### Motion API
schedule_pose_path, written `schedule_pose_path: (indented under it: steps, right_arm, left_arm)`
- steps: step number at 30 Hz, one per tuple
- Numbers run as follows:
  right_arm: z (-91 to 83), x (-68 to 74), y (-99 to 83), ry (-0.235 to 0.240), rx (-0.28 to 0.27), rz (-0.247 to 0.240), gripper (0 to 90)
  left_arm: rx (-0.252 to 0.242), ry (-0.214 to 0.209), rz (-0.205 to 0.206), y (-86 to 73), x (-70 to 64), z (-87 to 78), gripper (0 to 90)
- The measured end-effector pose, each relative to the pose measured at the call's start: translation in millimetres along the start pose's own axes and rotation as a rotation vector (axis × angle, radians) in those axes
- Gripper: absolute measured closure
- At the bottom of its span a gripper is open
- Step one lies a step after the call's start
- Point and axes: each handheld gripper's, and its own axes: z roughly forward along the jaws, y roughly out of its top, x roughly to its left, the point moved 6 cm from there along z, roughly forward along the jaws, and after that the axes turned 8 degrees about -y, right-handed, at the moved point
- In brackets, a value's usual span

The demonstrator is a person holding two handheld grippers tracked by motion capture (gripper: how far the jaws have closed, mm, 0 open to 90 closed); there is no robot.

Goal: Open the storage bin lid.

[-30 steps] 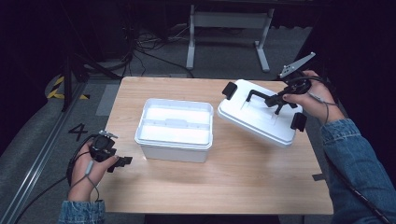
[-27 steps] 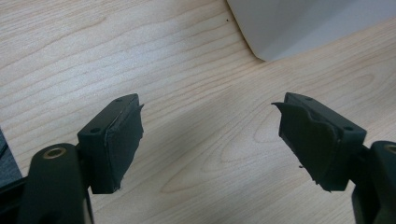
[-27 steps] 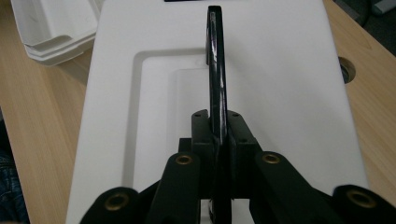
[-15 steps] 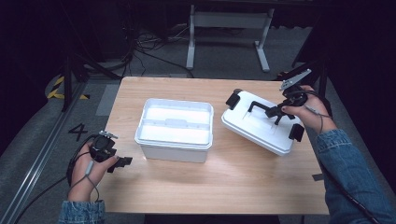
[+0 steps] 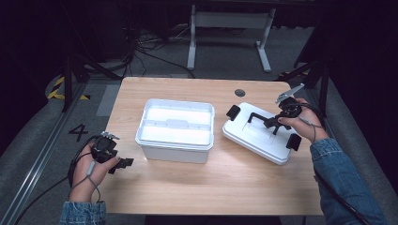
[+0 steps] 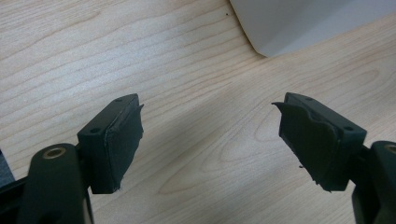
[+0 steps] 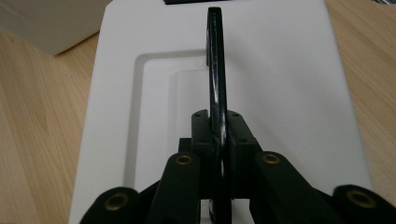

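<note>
White plastic makes up the lid [image 5: 259, 135], which is seen in the high view at about four o'clock on the wooden table [image 5: 197, 187], just beside the open white box [image 5: 175, 130] at the table's centre. A black handle [image 7: 215, 70] is raised from the lid's recessed middle, and it is pinched edge-on between the nearly closed jaws of the right gripper [image 5: 276, 123], as the right gripper view shows plainly. A black latch [image 5: 233, 112] is seen at the lid's ten o'clock end and another at its four o'clock end.

Compared with a second ago, the lid has been brought lower and nearer to the person, and it now appears to be resting flat on the table, or very nearly so; whether full contact has been made cannot be told. From this it is judged that the lid, taken off the box, is being set down, and that release of the handle would be the step in hand.

The lid's long axis is laid from ten o'clock to four o'clock, its top face turned upward.

The left gripper [image 5: 123, 162] is held low at eight o'clock, near the table's edge, its jaws spread wide with nothing between them; the box's corner is seen beyond.
</note>
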Motion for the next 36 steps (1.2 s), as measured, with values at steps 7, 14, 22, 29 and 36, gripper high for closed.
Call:
schedule_pose_path:
  steps: [7,14,22,29,36]
  right_arm:
    - [13.3,-0.8,-9.3,0.007,0.005,0.014,84.5]
    - [22.0,-2.1,-17.6,0.014,0.013,0.028,84.5]
    - [28.9,-3.9,-25.3,0.022,0.015,0.041,84.4]
    - [33.4,-5.9,-30.7,0.039,0.011,0.062,84.3]
    - [34.4,-8.4,-32.8,0.046,0.004,0.080,83.4]
  left_arm:
    - [0.005,0.003,0.001,0.0,-0.2,1.1,22.2]
    - [0.017,0.002,0.006,0.1,-1.0,4.0,22.2]
    - [0.021,-0.002,0.005,-0.1,-1.9,4.8,22.1]
    - [0.024,-0.002,0.009,-0.3,-1.5,4.7,21.9]
    - [0.028,-0.005,0.006,-0.2,-2.0,6.3,21.8]
